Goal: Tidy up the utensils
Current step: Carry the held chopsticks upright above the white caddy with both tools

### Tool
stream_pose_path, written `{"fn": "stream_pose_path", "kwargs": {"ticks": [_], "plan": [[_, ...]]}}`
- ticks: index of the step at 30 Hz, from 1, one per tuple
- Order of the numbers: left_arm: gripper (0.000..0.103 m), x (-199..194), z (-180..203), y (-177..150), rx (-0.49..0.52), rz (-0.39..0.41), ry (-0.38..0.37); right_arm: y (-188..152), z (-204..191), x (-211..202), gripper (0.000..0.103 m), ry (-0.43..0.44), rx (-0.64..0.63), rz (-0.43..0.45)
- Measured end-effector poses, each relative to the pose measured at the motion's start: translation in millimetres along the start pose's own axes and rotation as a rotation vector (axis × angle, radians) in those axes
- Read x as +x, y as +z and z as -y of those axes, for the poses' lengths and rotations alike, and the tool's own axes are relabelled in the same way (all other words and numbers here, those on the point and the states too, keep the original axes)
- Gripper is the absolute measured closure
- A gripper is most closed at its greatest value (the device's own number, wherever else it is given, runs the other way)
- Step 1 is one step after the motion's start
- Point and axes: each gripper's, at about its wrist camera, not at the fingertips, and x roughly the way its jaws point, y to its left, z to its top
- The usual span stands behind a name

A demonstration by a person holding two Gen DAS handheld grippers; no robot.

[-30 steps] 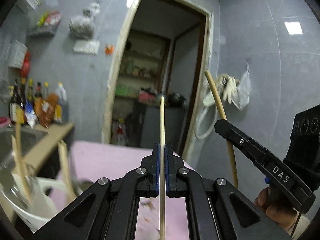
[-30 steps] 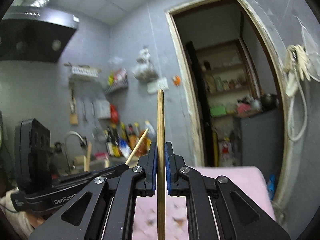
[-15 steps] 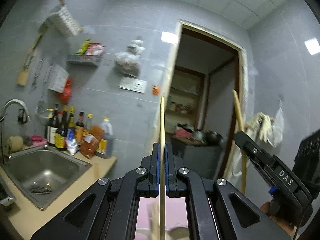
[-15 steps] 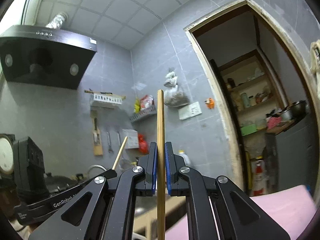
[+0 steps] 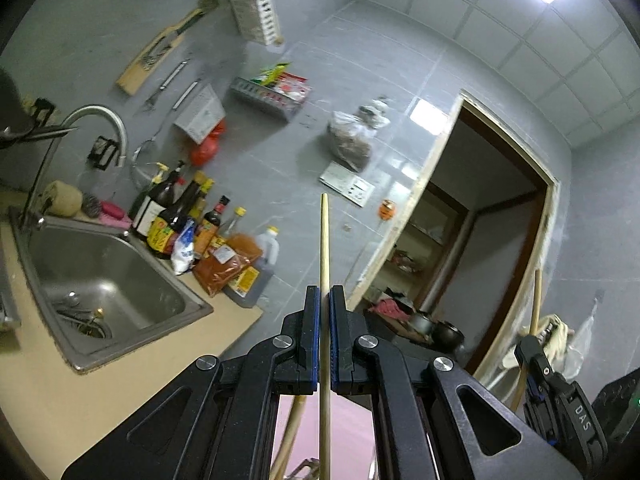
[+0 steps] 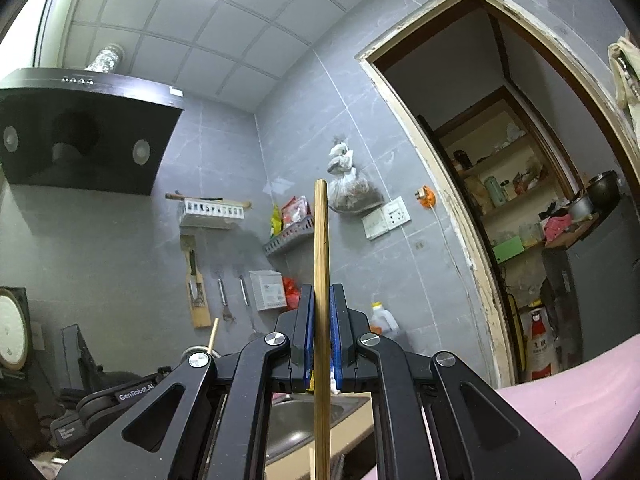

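**Two chopsticks in hand, neither yet put away**

Right now each claw carries one chopstick. The left claw (image 5: 325, 336) is closed tight on a thin, pale wooden chopstick (image 5: 324, 264), a slim round stick that tapers toward its upper tip and stands straight up between the blue pads. The right claw (image 6: 322, 336) is likewise clamped on a thicker chopstick (image 6: 321, 280) of golden-brown colour, smooth, with a faint lengthwise grain and a flat-cut top. Both sticks are held mid-shaft, raised in the air and touching nothing but the pads.

As a judgement, the sorting is midway: two utensils are picked up, but no holder or rack receiving them is plainly in view, so placing them is still to do. At the bottom edge of the left wrist view a further pale stick (image 5: 290, 436) pokes up, blurred; what it sits in cannot be told.

Beyond the sticks, a brushed-steel sink (image 5: 108, 292) is set into a tan bench (image 5: 60, 400), with glass and plastic sauce bottles (image 5: 180, 220) clustered behind it. A pink cloth-covered surface (image 6: 568, 412) lies to the right, grey glossy wall tiles (image 6: 224, 168) behind.
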Motion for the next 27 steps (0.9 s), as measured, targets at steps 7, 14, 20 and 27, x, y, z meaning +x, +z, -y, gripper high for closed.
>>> {"fn": "stream_pose_path", "kwargs": {"ticks": [7,14,20,27], "plan": [[0.101,-6,7,-21,0.043,0.027,0.080,-12,3,3,0.097,-0.027,-0.013,-0.021],[0.101,-4,10,-31,0.062,0.002,0.079,-17,4,4,0.097,-0.038,-0.011,-0.031],[0.101,-6,7,-39,0.062,-0.013,0.073,-25,-1,3,0.097,-0.044,-0.044,-0.057],[0.101,-11,18,-51,0.148,0.018,0.086,-31,-6,4,0.097,-0.030,-0.065,-0.084]]}}
